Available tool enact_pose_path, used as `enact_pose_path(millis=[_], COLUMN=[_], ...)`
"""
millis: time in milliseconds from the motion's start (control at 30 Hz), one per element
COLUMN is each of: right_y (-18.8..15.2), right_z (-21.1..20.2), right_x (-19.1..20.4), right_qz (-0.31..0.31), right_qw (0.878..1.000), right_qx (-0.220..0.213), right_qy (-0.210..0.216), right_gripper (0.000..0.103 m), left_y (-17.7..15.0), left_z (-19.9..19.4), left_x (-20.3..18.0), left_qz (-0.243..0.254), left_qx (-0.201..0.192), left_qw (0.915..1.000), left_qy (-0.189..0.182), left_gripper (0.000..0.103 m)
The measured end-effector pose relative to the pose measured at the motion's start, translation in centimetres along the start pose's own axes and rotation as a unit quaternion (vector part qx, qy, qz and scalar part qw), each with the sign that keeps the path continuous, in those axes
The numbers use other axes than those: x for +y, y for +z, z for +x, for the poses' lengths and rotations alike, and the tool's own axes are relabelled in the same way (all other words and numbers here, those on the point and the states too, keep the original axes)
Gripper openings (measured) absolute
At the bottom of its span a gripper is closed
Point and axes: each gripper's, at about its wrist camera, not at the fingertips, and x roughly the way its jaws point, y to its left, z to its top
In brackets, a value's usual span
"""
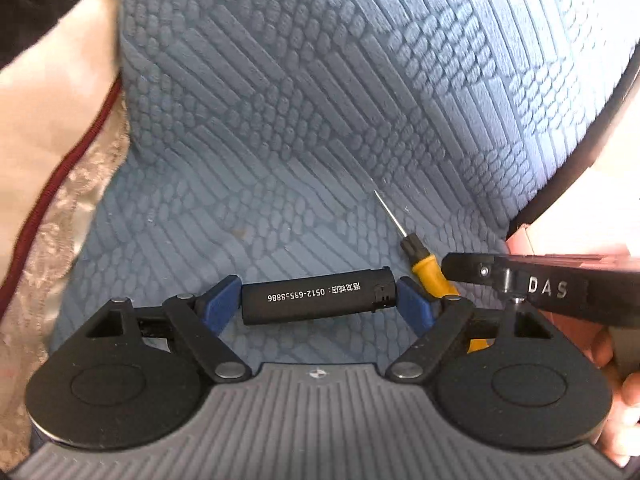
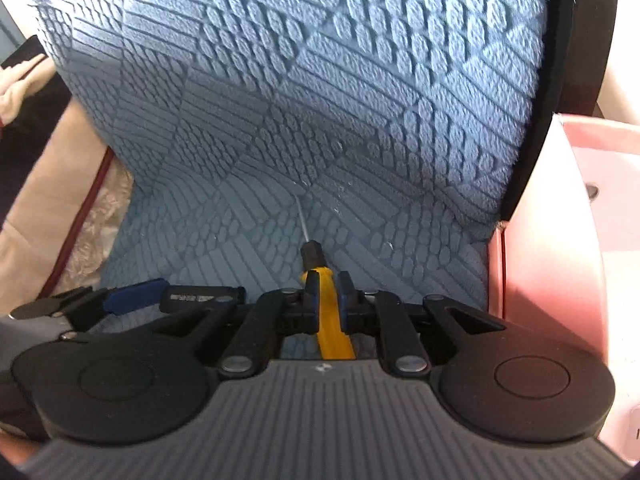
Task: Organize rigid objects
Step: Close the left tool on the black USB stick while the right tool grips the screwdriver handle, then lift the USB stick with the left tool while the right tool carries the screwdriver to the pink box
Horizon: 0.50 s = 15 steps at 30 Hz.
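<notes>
My left gripper [image 1: 319, 298] is shut on a black lighter [image 1: 319, 295] with white print, held crosswise by its two ends between the blue pads, low over the blue textured seat cushion [image 1: 280, 120]. My right gripper [image 2: 328, 294] is shut on a small screwdriver [image 2: 326, 300] with a yellow handle; its black collar and thin metal shaft point forward over the cushion [image 2: 320, 100]. The screwdriver [image 1: 424, 256] also shows in the left wrist view, just right of the lighter. The left gripper and lighter [image 2: 200, 298] show at the lower left of the right wrist view.
A pink box [image 2: 560, 240] stands against the cushion's right side, next to a black rim [image 2: 560, 80]. Beige lace cloth with a dark red trim [image 1: 60, 200] lies to the left. A hand [image 1: 616, 380] holds the right gripper's body [image 1: 540, 280].
</notes>
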Motion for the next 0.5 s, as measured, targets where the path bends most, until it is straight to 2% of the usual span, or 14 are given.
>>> enact_pose_path(millis=[100,200,300,467,500], right_y=[-0.1,-0.3,-0.5,-1.2,-1.3], right_z=[0.4,1.0,1.8,2.8,2.9], right_x=[0.2,0.7,1.5,3.1,3.4], right_qz=[0.003,-0.013,-0.042,-0.097,-0.101], right_qw=[1.000,1.000,0.999,0.994,0.993], right_qx=[0.009,0.018,0.021,0.013,0.010], right_qy=[-0.001,-0.008,-0.009,-0.046,-0.052], right_gripper=[0.020,0.040,0.039,0.038,0.034], left_y=[0.2,0.6,0.7,0.1,0.0], left_z=[-0.7,-1.3,-1.7,-2.5,-2.8], left_x=[1.0,1.7,2.3,2.9,2.9], left_qz=[-0.016,-0.028,-0.034,-0.043,-0.043], left_qx=[-0.002,-0.008,-0.012,-0.007,-0.008], left_qw=[0.9999,0.9996,0.9994,0.9989,0.9989], left_qy=[0.001,-0.004,-0.004,-0.017,-0.019], left_gripper=[0.087,0.087,0.087,0.087,0.087])
